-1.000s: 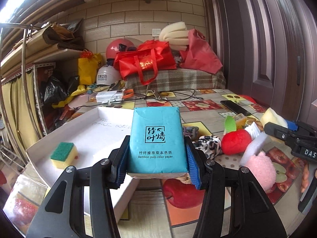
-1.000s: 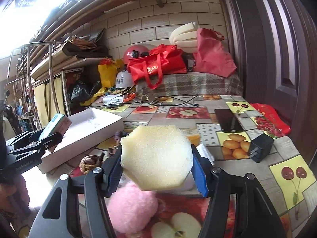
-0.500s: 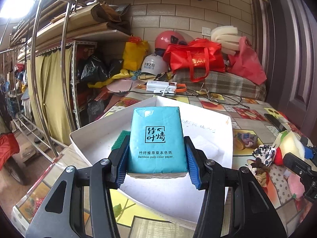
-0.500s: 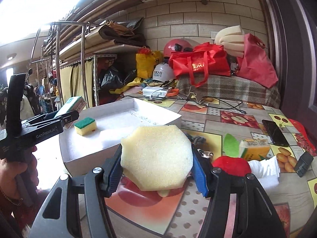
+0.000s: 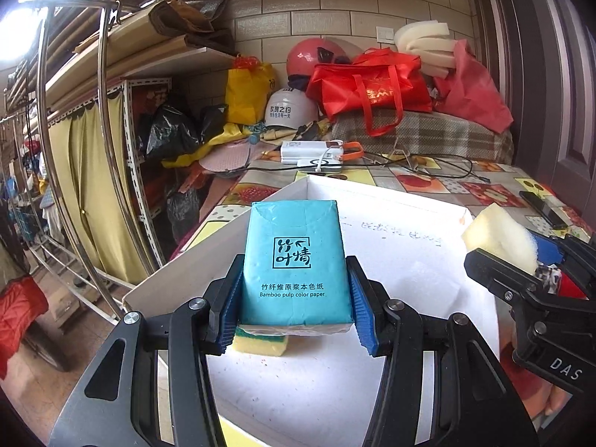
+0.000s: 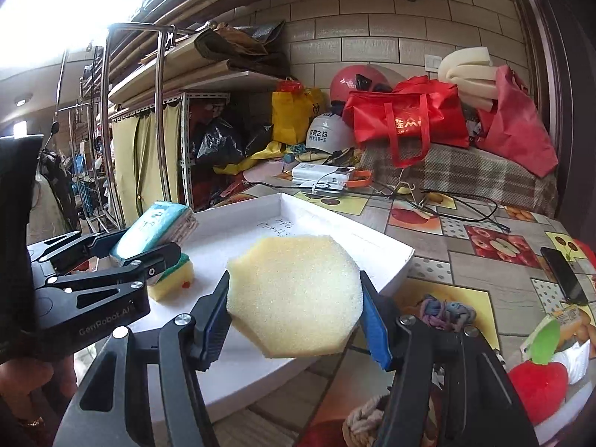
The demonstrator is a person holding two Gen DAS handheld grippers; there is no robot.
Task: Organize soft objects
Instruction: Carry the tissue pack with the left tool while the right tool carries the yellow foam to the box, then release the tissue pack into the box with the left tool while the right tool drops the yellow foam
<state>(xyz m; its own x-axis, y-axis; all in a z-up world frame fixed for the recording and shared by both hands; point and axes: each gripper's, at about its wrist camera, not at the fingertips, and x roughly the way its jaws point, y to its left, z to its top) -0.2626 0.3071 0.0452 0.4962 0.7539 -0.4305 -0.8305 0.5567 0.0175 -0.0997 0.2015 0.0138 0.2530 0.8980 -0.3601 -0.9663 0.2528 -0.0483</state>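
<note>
While both grippers are hovering over the white tray (image 5: 402, 260), each one is carrying something soft. Left gripper (image 5: 296, 307): jaws pinching a teal tissue pack (image 5: 296, 260) by its long sides, pack sitting flat between the blue pads, printed face up. In the right wrist view the same pack (image 6: 156, 229) is sitting over the tray's near-left part, directly above a yellow sponge with a green scrub side (image 6: 175, 279) that is lying on the tray floor; whether pack and sponge are touching, can't tell. Right gripper (image 6: 294, 313): jaws squeezing a pale yellow foam disc (image 6: 294, 290) edge to edge, disc hanging over the tray's near rim. Tray is resting on the table (image 6: 465, 223), which has a fruit-print cloth. Just off the tray's right side a bundle of hair ties (image 6: 445, 311) is lying on the cloth, a red plush apple (image 6: 536, 387) nearer the camera, a black phone (image 6: 564, 275) further right
</note>
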